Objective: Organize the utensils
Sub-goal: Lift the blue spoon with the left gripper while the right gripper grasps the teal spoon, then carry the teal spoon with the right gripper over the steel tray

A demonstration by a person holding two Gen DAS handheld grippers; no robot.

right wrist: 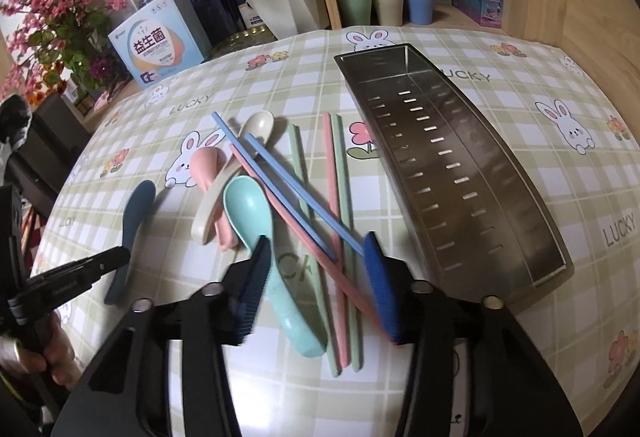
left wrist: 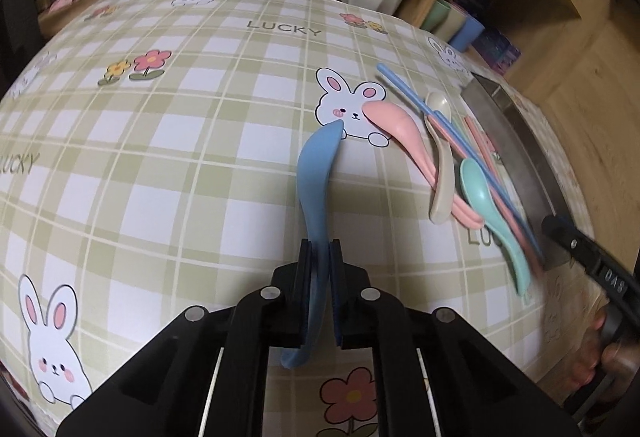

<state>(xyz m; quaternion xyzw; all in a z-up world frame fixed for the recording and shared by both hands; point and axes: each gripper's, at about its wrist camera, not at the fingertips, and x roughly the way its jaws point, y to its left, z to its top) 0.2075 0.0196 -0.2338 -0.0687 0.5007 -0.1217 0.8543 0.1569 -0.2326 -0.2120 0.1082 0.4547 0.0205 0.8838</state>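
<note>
From my right wrist camera, my right gripper [right wrist: 316, 273] hovers over a heap of utensils on the checked, bunny-print tabletop [right wrist: 520, 157]. Its blue-padded fingers [right wrist: 382, 285] stand apart, straddling the mint spoon [right wrist: 260, 233] handle and crossed pink chopsticks [right wrist: 332, 237], blue chopsticks [right wrist: 288, 189] and green chopsticks [right wrist: 348, 197]; I cannot tell whether the pads touch anything. A cream spoon [right wrist: 224, 189] and pink spoon [right wrist: 208, 173] lie beside them. To the right sits a slotted metal tray [right wrist: 460, 165]. At left, my left gripper [right wrist: 80, 269] clamps a dark blue spoon [right wrist: 132, 221].
</note>
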